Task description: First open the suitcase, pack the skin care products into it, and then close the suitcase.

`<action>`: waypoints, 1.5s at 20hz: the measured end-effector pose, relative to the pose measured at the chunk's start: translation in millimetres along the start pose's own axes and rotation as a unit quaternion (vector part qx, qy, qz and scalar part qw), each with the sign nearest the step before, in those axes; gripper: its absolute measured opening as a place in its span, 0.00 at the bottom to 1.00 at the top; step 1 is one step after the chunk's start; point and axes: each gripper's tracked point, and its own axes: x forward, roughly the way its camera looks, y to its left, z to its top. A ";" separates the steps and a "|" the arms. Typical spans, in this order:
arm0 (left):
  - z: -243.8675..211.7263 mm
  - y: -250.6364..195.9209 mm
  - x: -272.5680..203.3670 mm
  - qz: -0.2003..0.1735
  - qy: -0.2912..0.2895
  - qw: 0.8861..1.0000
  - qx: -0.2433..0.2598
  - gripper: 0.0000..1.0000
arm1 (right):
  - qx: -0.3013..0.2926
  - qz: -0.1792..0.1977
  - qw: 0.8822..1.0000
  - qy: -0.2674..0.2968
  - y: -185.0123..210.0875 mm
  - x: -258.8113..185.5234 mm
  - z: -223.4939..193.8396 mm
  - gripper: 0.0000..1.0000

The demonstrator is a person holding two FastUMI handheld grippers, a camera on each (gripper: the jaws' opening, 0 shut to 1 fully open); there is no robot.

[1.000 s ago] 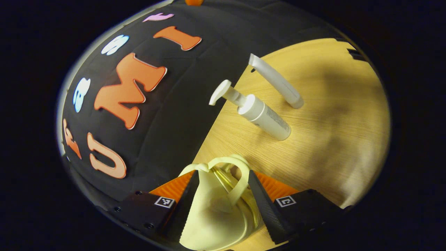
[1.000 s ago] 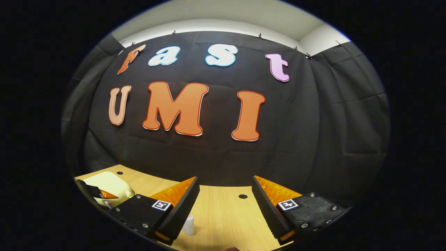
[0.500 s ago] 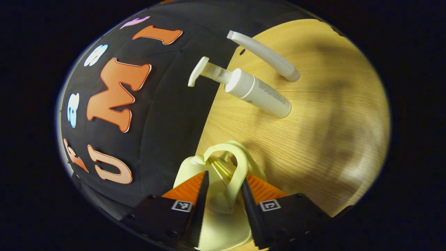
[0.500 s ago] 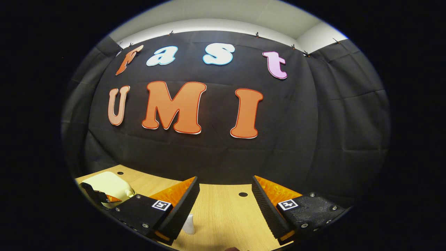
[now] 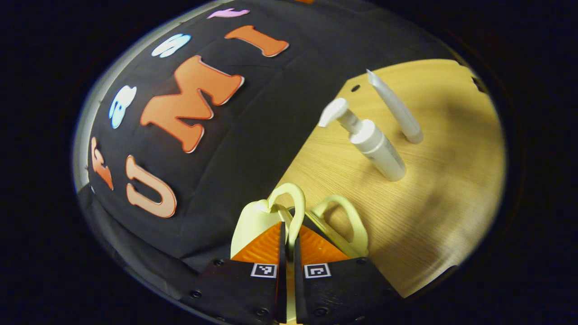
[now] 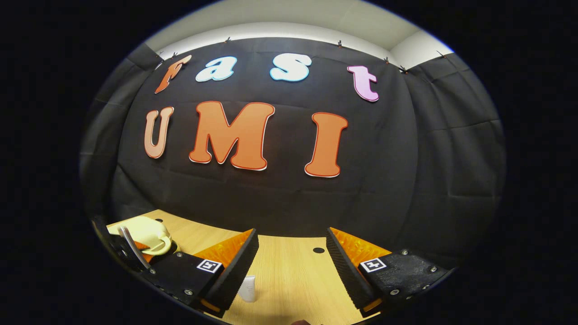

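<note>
In the left gripper view, the left gripper [image 5: 287, 234] has its fingers clenched on one pale yellow handle [image 5: 293, 205] of the suitcase [image 5: 253, 223] — the loop is pinched between them. The second handle [image 5: 347, 221] stands free just beside the first, on the side toward the bottles. Beyond the suitcase, on the wooden counter [image 5: 442, 189], a white pump bottle [image 5: 372, 144] stands upright, with a white tube [image 5: 397, 110] just past it, apart from it.

In the right gripper view, the right gripper [image 6: 291, 259] hangs over the counter [image 6: 293, 280] with fingers spread wide, gripping nothing. The suitcase [image 6: 142, 228] sits well off to its left — the left gripper [image 6: 131, 250] is at it. A small white container [image 6: 248, 289] stands on the counter by the right gripper's left finger.
</note>
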 end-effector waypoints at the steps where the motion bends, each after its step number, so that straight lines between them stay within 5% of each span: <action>1: 1.6 14.7 -2.2 0.008 -0.004 1.000 -0.023 0.08 | -0.002 0.004 1.000 0.001 4.5 0.7 0.2 0.95; 6: -3.2 95.0 -17.5 0.038 -0.019 0.984 -0.170 0.08 | -0.011 0.023 1.000 0.006 27.1 3.5 -1.2 0.96; 13: -41.4 200.3 -31.0 0.085 -0.019 0.941 -0.326 0.08 | -0.013 0.040 0.999 0.016 61.0 9.6 0.7 0.96; 22: -161.7 309.9 -29.2 0.140 0.011 0.893 -0.428 0.08 | -0.030 0.047 0.998 0.013 114.5 14.9 9.8 0.95; 30: -286.9 333.1 -2.7 0.131 0.068 0.850 -0.506 0.08 | -0.043 0.034 0.998 0.018 157.7 20.0 17.4 0.96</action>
